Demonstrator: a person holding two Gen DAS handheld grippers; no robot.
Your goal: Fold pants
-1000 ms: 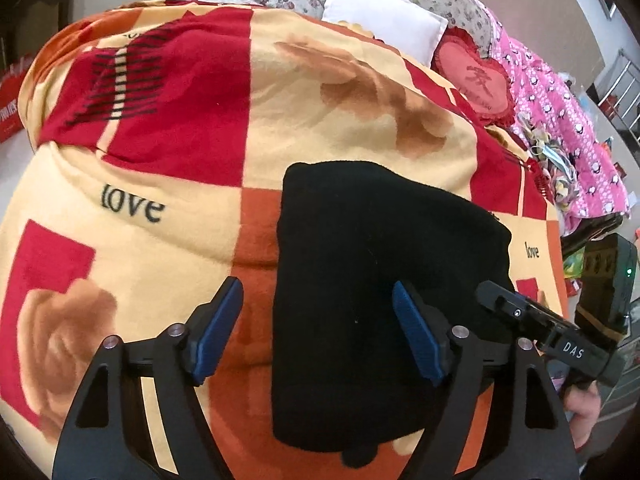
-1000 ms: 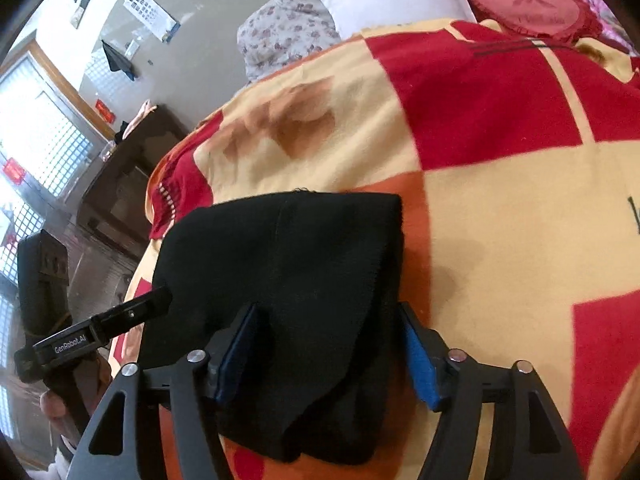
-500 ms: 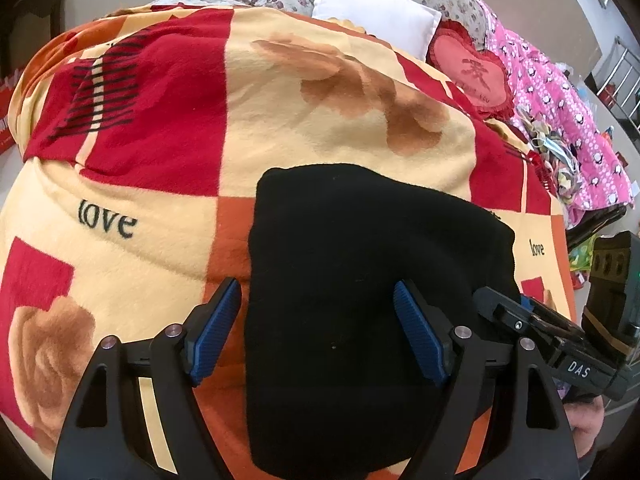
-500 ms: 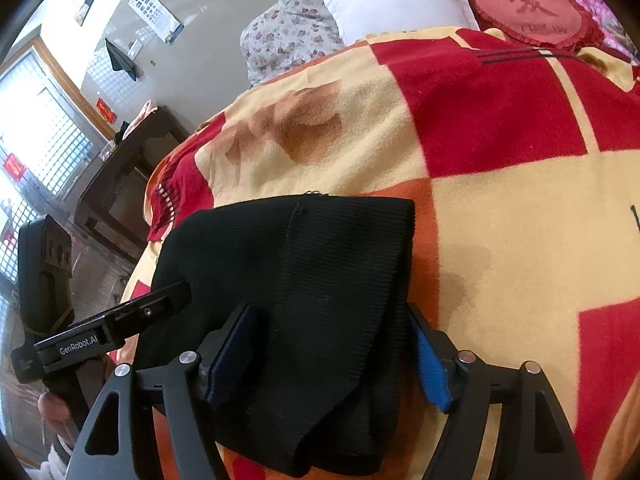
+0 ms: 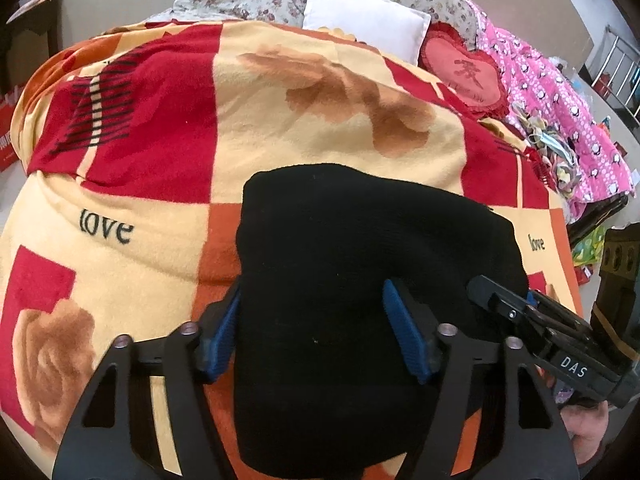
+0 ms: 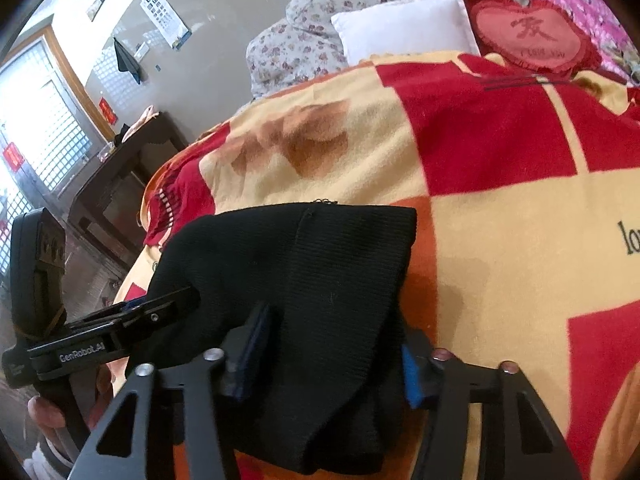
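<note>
The black pants [image 5: 360, 256] lie folded in a thick bundle on the red and yellow blanket [image 5: 248, 128]. My left gripper [image 5: 316, 332] is open, its blue pads astride the near left edge of the bundle. My right gripper [image 6: 332, 356] is open too, its pads on either side of the bundle's near right corner [image 6: 344, 280]. Each gripper shows in the other's view: the right one [image 5: 532, 328] at the bundle's right side, the left one [image 6: 120, 328] at its left side. Cloth fills both jaws, neither pinched shut.
A white pillow [image 5: 364, 20], a red heart cushion [image 5: 464, 76] and a pink quilt [image 5: 560, 120] lie at the bed's far end. A dark wooden cabinet [image 6: 116, 188] stands left of the bed. The blanket's near edge is just below the grippers.
Both grippers have pushed forward onto the bundle. The left jaws now straddle its left edge, and both jaws have narrowed a little around the cloth.
</note>
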